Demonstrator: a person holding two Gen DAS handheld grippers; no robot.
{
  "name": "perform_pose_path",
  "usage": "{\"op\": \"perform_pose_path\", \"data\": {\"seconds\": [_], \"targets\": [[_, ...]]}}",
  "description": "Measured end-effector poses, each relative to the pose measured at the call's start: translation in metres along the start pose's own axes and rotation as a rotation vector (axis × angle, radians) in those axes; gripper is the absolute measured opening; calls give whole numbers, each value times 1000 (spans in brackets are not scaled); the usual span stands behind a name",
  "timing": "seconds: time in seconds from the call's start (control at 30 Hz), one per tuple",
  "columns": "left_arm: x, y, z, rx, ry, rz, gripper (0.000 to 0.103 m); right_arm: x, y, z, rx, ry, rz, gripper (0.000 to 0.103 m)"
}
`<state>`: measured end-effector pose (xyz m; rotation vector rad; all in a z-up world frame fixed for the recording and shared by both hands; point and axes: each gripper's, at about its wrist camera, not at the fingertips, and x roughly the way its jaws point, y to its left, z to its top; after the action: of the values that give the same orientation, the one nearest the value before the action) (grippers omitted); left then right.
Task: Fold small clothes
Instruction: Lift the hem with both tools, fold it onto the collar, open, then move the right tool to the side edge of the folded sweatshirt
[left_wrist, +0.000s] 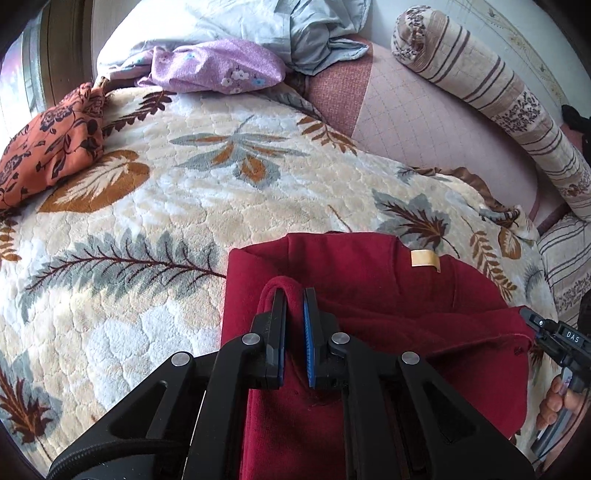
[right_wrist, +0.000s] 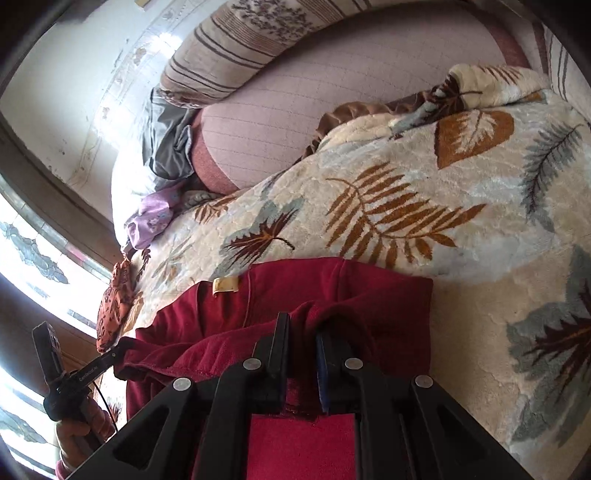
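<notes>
I have the dark red garment (left_wrist: 388, 295) lying on the leaf-patterned blanket (left_wrist: 147, 184), directly under both tools. My left gripper (left_wrist: 294, 295) is nipped tight on a raised fold of its near edge. My right gripper (right_wrist: 303, 325) pinches another bunched fold. The left view alone shows the orange floral cloth (left_wrist: 48, 147) clearly; the right view shows my left hand (right_wrist: 74, 439) on its handle.
</notes>
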<state>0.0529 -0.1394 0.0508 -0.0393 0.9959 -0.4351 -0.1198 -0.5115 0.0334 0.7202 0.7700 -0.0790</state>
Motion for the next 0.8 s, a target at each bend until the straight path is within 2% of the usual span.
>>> {"op": "perform_pose_path", "data": {"seconds": [0.1, 0.17, 0.2, 0.23, 0.27, 0.3, 0.43, 0.57, 0.63, 0.7, 0.8], "targets": [[-4, 3, 2, -7, 9, -29, 11, 8, -16, 9, 76, 48, 40, 14], [-11, -1, 2, 19, 1, -38, 18, -3, -21, 10, 109, 28, 89, 23], [-15, -3, 3, 31, -11, -32, 29, -10, -21, 10, 105, 9, 95, 30], [-21, -4, 3, 37, -31, -25, 39, -21, -20, 11, 92, -27, 74, 47], [-26, -4, 4, 33, -52, -32, 56, -32, -18, 11, 77, -69, 46, 52], [-32, -3, 5, 25, -69, -52, 62, -43, -17, 12, 60, -106, 37, 52], [-42, -8, 3, 33, -87, -69, 62, -63, 0, 6, -33, -115, 64, 52], [-30, -18, 2, 47, -71, -51, 62, -36, 39, -11, -226, -56, -8, 50], [-18, -22, 3, 56, -58, -23, 62, -13, 50, -10, -261, -36, -35, 49], [0, -23, 6, 61, -25, 46, 62, 12, 52, -5, -267, -15, -59, 48], [29, -13, 10, 41, 21, 113, 62, 44, 49, 9, -266, -22, -171, 47]]}}
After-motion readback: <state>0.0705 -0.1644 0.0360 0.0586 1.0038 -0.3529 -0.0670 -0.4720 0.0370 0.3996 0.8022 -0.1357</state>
